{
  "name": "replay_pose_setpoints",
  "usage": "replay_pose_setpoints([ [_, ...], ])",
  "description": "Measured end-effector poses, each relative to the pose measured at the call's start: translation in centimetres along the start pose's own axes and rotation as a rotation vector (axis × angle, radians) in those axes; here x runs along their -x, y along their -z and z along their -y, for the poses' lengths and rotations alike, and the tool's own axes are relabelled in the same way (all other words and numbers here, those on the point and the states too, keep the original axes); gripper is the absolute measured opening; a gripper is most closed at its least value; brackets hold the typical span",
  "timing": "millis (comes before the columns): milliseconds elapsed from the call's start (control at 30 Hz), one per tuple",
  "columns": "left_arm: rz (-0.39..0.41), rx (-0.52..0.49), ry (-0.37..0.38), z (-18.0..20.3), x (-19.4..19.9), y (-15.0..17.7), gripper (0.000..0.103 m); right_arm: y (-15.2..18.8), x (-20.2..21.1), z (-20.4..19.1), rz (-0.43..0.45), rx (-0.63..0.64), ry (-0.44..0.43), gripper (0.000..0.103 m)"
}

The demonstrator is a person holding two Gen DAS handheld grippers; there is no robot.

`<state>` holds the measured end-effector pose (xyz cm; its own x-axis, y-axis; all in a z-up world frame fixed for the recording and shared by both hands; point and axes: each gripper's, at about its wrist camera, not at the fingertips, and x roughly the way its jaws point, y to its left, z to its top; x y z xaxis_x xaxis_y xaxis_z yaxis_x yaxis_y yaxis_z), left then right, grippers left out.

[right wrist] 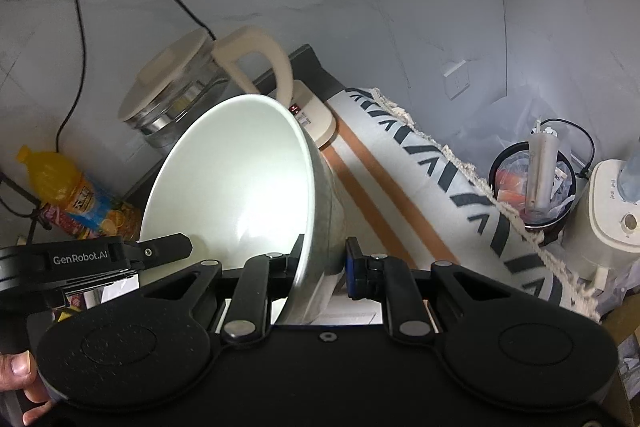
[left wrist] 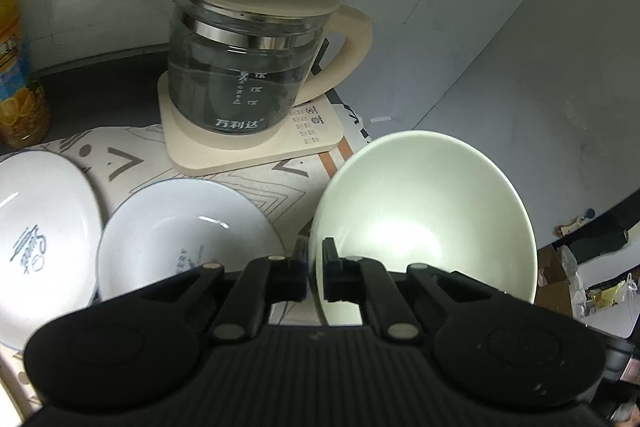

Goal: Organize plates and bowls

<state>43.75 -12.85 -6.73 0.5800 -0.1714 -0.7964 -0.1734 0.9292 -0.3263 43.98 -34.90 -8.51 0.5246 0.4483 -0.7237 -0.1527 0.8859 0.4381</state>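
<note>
A pale green bowl [left wrist: 424, 215] is held off the table, tilted on its side, with both grippers pinching its rim from opposite edges. The left gripper [left wrist: 316, 273] has its two black fingers pressed onto the rim's near-left edge, one pad inside the bowl and one outside. The right gripper [right wrist: 324, 263] clamps the bowl's [right wrist: 236, 187] other edge, its wall running between a black finger on the inside and a blue-padded finger [right wrist: 354, 267] on the outside. Below and left of the lifted bowl, in the left wrist view, a white bowl [left wrist: 180, 227] with printed lettering sits on a patterned cloth [left wrist: 272, 183], and a white plate [left wrist: 40, 227] with a logo lies just beside it. Behind them stands a glass kettle [left wrist: 248, 67] on its cream base [left wrist: 320, 139], with an orange drink bottle [left wrist: 16, 67] near the wall.
</note>
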Motion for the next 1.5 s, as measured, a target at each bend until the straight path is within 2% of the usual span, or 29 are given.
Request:
replay_pose_setpoints([
  [567,0.008,0.014,0.052,-2.5,5.0,3.8,0.003,5.1,4.0,-2.7,0.022,0.013,0.000,0.018],
  [1067,-0.089,0.007,0.039,-3.8,5.3,7.1,0.003,8.9,4.7,-3.2,-0.026,0.038,0.040,0.019],
  [1500,-0.170,0.037,0.015,-4.9,4.2,9.5,0.005,10.2,3.9,-3.2,-0.078,0.089,0.057,0.019],
])
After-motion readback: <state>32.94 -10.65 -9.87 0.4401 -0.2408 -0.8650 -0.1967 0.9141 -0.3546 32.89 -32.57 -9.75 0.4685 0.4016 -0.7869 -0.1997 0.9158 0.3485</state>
